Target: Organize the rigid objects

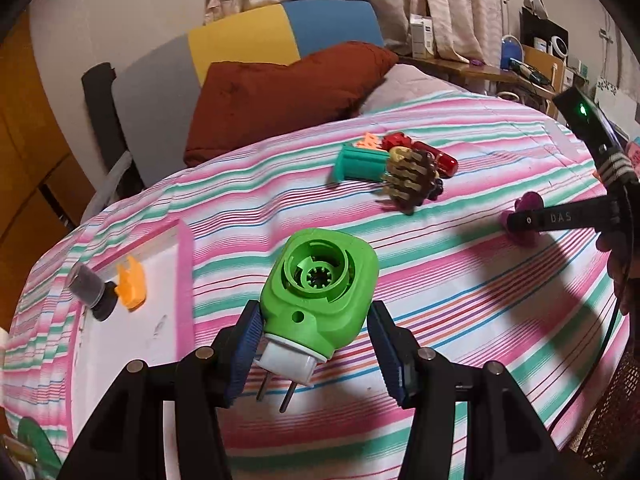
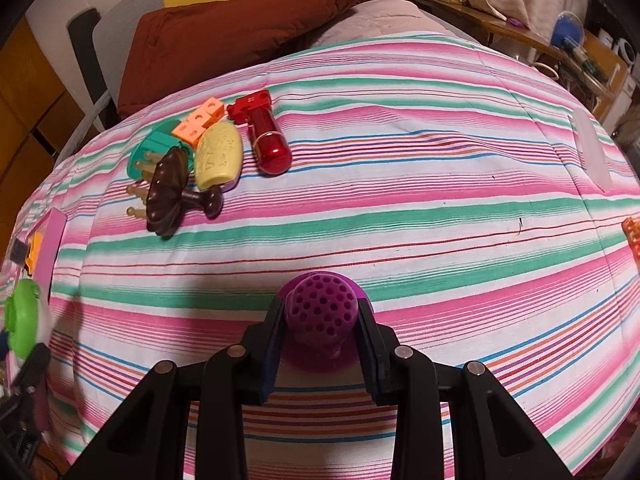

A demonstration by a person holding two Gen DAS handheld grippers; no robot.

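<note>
Here, left fingers (image 1: 316, 340) clamp one green plug (image 1: 318, 284); right fingers (image 2: 322, 332) clamp one purple ball (image 2: 320, 308).

- Left gripper (image 1: 316, 344): chunky black plastic arms in a scissor-style linkage, with round silver pins at the joints.
- Its pads (image 1: 245, 354) are blue and ribbed, kinda like a comb edge.
- Right gripper (image 2: 322, 336): same black linkage and silver pins, with darker navy-looking pads (image 2: 370, 354).
- Seen from the left camera, the right unit has white "DAS" lettering on a black finger, a tiny green LED lit on the body, and white stripes further back.
</note>
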